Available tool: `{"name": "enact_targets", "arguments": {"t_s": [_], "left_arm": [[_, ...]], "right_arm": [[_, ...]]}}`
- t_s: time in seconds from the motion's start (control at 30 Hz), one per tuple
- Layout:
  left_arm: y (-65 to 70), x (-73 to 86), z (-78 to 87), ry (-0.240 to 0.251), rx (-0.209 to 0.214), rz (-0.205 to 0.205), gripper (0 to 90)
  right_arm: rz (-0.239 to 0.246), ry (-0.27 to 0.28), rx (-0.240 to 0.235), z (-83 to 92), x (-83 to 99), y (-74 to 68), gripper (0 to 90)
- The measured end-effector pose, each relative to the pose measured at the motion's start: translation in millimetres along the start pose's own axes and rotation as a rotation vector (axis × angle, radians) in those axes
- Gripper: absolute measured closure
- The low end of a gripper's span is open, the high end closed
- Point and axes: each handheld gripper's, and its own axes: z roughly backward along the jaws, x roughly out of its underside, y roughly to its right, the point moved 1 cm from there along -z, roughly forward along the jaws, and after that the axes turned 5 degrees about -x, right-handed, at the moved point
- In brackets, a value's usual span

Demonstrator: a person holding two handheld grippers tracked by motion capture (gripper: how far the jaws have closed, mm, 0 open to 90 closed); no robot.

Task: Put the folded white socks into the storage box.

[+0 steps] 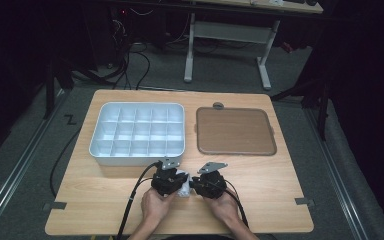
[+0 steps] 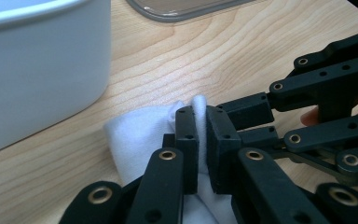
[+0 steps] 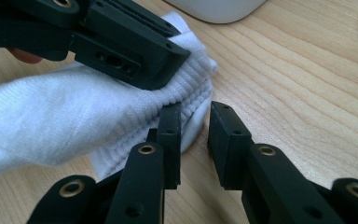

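Left gripper [image 2: 201,140] clamped on white sock [image 2: 140,135] near the tabletop's [image 1: 260,185] front edge, right gripper [image 3: 193,140] jaws parted beside its cuff, gripping nothing

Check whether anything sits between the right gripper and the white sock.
Nothing visible does. The right gripper has its jaws open at the edge of the sock, one jaw against the ribbed cuff. The left gripper is shut on the sock beside it, not in the gap.
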Motion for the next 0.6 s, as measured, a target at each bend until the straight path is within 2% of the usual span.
{"name": "enact_targets", "arguments": {"t_s": [0.1,0.33,0.43,0.53,0.6], "left_arm": [[2.1,-0.1,3.3,0.006,0.001,-0.004,83.6],[0.7,-3.5,13.3,0.022,0.048,0.039,79.4],[1.3,-5.7,17.8,0.028,0.063,0.050,74.0],[0.7,-8.2,19.2,0.027,0.074,0.065,69.0],[1.4,-8.2,19.6,0.029,0.083,0.061,65.0]], "right_arm": [[-0.020,0.006,-0.007,0.3,-0.1,2.4,71.5],[-0.011,-0.018,-0.009,2.5,-1.1,3.2,68.8],[0.013,-0.042,0.010,3.0,-3.9,2.0,68.5],[0.014,-0.042,0.010,2.1,-4.4,2.1,68.5],[0.009,-0.038,0.007,1.8,-4.2,2.9,68.5]]}}
